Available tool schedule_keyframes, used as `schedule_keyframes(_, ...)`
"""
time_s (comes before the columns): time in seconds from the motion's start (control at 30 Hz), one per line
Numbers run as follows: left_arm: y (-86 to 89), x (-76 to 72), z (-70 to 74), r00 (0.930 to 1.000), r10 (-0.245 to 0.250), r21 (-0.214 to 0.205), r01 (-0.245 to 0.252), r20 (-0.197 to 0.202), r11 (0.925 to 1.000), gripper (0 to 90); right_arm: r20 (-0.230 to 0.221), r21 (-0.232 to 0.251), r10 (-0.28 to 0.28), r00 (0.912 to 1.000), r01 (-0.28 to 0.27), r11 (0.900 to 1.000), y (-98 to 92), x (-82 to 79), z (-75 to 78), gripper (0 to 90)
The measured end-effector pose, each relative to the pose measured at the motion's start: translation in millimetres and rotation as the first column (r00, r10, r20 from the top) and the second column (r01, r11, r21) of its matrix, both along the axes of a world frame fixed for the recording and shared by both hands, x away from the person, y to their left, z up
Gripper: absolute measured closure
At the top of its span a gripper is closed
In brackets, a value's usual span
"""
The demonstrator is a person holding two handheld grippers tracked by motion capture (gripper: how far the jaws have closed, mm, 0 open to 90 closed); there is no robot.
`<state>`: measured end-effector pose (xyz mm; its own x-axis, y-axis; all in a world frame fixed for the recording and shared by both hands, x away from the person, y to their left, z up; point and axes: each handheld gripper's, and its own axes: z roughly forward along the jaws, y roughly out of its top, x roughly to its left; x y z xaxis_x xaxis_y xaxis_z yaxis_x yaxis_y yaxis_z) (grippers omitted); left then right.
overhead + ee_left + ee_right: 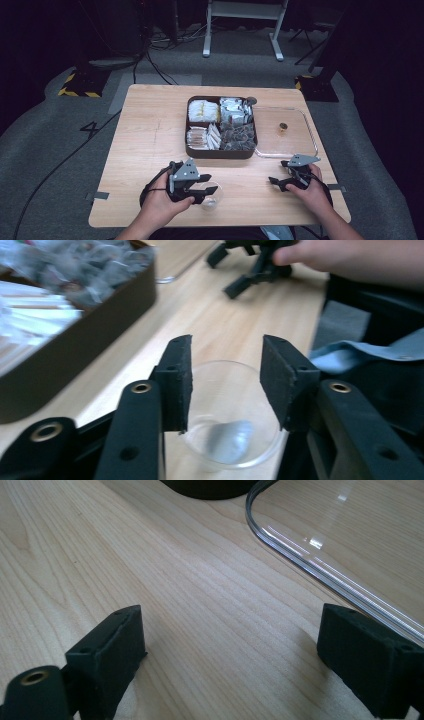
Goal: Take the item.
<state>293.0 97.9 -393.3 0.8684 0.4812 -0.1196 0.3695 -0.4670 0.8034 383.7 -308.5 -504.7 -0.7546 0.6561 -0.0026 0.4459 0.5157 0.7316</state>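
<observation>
My left tongs (226, 385) hang open astride the small clear plastic cup (232, 415) near the pale wooden counter (150, 145) edge, so I should lower squarely, then squeeze gently; my right tongs (245, 655) rest wide open, empty.

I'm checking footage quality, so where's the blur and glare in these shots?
Left gripper view: the brown divided box and the person's other hand are blurred. Right gripper view: glare streaks the clear tray. High view: dark surroundings, table evenly lit.

Wooden table (150, 150), brown compartment box (220, 152), clear tray (312, 145), clear cup (212, 200)
</observation>
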Motion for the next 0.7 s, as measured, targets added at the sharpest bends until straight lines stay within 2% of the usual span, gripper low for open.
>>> schedule_keyframes(0.03,-0.3,2.6,0.5,0.9998,0.015,0.016,-0.015,0.015,0.9998,53.8,0.000,0.000,0.000,1.0000,0.000,1.0000,0.0,0.0,0.0,11.9)
schedule_keyframes(0.17,0.3,9.6,2.7,0.9988,0.040,0.030,-0.041,0.029,0.9987,47.4,0.000,0.000,0.000,1.0000,0.000,1.0000,0.0,0.0,0.0,11.9)
schedule_keyframes(0.3,6.8,15.2,6.6,0.9943,0.085,0.059,-0.089,0.064,0.9943,44.4,0.000,0.000,0.000,1.0000,0.000,1.0000,0.0,0.0,0.0,11.9)
schedule_keyframes(0.5,28.4,20.2,10.0,0.9866,0.144,0.067,-0.149,0.078,0.9866,41.1,0.000,0.000,0.000,1.0000,0.000,1.0000,0.0,0.0,0.0,11.9)
schedule_keyframes(0.7,55.7,21.1,9.8,0.9759,0.195,0.072,-0.202,0.098,0.9767,37.7,0.000,0.000,-0.001,1.0000,0.001,1.0000,0.1,0.2,0.0,11.9)
